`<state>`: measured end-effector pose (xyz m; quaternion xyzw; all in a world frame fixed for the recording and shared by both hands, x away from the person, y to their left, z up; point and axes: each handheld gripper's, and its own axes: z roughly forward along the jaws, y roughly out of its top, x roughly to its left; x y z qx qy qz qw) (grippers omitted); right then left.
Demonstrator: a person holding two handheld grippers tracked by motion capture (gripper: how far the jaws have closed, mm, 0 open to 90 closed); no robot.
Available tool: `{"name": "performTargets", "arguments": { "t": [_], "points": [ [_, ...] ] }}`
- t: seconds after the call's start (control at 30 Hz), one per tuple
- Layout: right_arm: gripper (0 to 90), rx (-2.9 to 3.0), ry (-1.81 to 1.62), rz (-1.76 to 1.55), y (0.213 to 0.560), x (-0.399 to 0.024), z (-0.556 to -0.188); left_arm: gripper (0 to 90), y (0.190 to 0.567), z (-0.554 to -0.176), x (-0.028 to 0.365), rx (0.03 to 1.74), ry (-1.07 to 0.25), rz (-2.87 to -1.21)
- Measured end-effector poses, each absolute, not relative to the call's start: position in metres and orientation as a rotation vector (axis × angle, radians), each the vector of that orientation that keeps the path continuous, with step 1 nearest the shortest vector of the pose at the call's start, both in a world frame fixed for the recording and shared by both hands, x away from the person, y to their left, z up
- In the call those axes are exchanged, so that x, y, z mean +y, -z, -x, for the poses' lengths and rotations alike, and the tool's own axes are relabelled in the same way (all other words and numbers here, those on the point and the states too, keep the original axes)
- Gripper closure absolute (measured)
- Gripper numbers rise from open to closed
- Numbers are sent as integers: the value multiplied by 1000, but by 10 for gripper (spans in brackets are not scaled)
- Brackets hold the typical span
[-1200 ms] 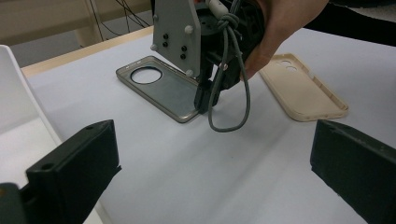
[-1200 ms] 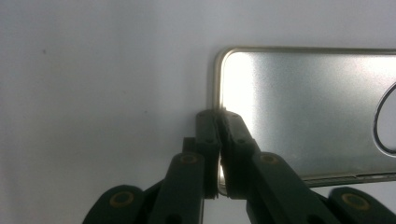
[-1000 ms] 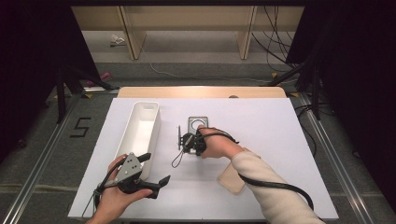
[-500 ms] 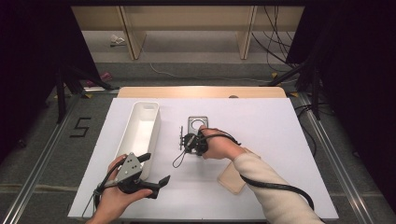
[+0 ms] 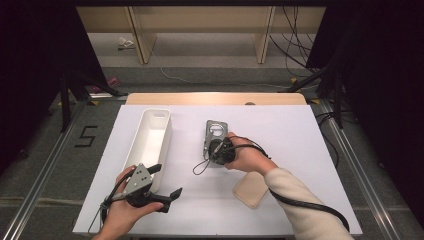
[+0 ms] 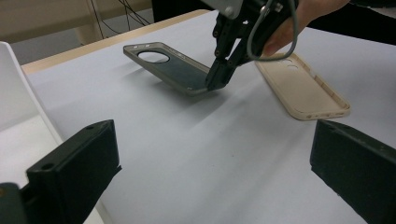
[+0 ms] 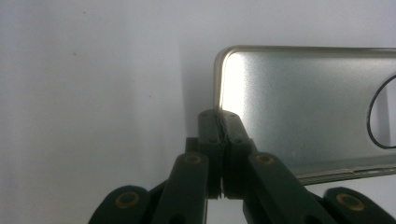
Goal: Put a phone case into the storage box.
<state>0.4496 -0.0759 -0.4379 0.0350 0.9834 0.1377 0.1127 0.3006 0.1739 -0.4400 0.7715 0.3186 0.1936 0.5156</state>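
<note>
Gripping the near corner of the grey phone case (image 5: 215,136), the right gripper (image 5: 220,150) has its jaws pinched fully onto that edge, tilting the near end off the white table (image 5: 300,150) at mid-table. The case's long axis runs from 6 toward 12 o'clock, away from that gripper. The white tray (image 5: 152,140) lies at 9 o'clock, the beige case (image 5: 251,190) at 5 o'clock; the left gripper (image 5: 167,182), at 7 o'clock, stands wide open and empty, so the right hand is nearer.

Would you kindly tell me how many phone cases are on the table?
2: the grey case, one end lifted by the right gripper near the table's middle, and the beige case, flat nearer the person.
</note>
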Motion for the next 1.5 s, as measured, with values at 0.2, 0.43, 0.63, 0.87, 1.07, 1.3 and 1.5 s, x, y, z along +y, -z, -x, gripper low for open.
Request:
{"name": "performTargets", "arguments": {
  "t": [0.2, 0.43, 0.63, 0.87, 1.07, 1.3, 1.5],
  "points": [
    [891, 2863, -534, -118, 427, -93, -443, 9, 440, -301, 174, 767, -466, -1855],
    [891, 2843, -632, -124, 419, -108, -431, 10, 440, -301, 174, 765, -468, -1855],
    [891, 2842, -702, -123, 414, -119, -421, 11, 440, -301, 175, 769, -468, -1854],
    [891, 2836, -770, -120, 410, -130, -405, 12, 441, -301, 175, 771, -468, -1858],
    [891, 2821, -811, -102, 406, -133, -391, 14, 441, -301, 175, 772, -470, -1860],
    [891, 2810, -834, -69, 404, -132, -378, 16, 440, -302, 174, 772, -473, -1856],
    [891, 2803, -843, -47, 402, -132, -368, 40, 431, -311, 170, 804, -468, -1832]
  ]
}}
